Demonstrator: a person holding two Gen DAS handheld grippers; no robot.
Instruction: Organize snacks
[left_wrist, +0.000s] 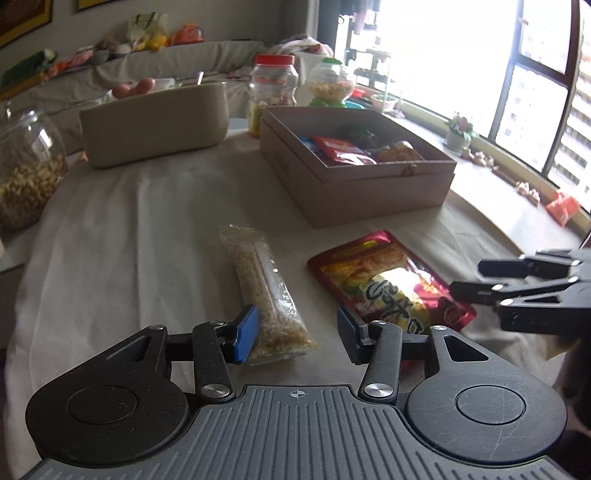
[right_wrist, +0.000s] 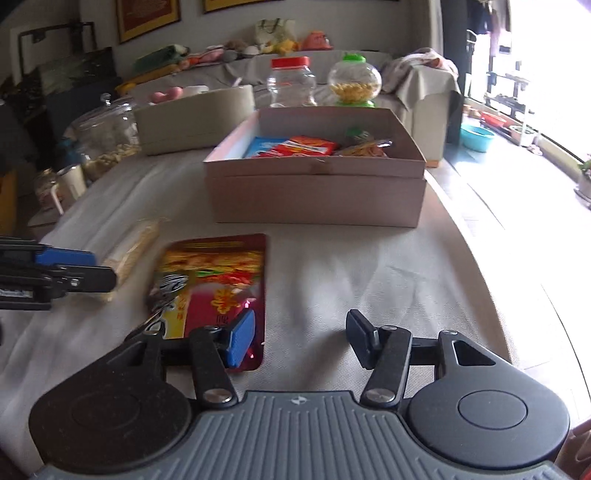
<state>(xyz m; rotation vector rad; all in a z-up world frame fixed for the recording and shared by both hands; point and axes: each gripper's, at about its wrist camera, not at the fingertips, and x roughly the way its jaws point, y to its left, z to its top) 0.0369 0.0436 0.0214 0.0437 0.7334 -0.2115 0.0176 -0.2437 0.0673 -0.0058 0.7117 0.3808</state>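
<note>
1. Daylight floods the window (left_wrist: 535, 74) on the right of a living room, and a pale cloth-covered table (left_wrist: 129, 229) fills the foreground, with a grey sofa (right_wrist: 369, 66) behind it.
2. Your left gripper (left_wrist: 295, 334) has its jaws spread wide, low over the cloth. The near end of the clear-wrapped grain bar (left_wrist: 266, 291) lies just inside its left blue pad (left_wrist: 246, 332); you are not gripping it.
3. Your right gripper (right_wrist: 300, 339) is also spread. Its left pad (right_wrist: 240, 339) sits over the near corner of the red noodle packet (right_wrist: 218, 280); nothing but bare cloth shows between the jaws.
4. The noodle packet lies flat, just to the right of the grain bar, and the two are apart. Both rest on the cloth in front of the open cardboard box (right_wrist: 317, 195).
5. Inside the box you can see several wrapped snacks: a red packet (left_wrist: 341, 149), a blue one (right_wrist: 262, 146) and a yellow-orange one (left_wrist: 400, 151).
6. Behind the box stand a red-lidded plastic jar (right_wrist: 291, 83) and a round green-topped dispenser (right_wrist: 354, 83) holding yellow pieces.
7. A beige oval container (left_wrist: 155, 127) sits to the left of the box, and further left a glass jar (left_wrist: 27, 170) partly filled with pale snacks.
8. In the left wrist view your right gripper enters from the right edge, hovering at the noodle packet's far side.
</note>
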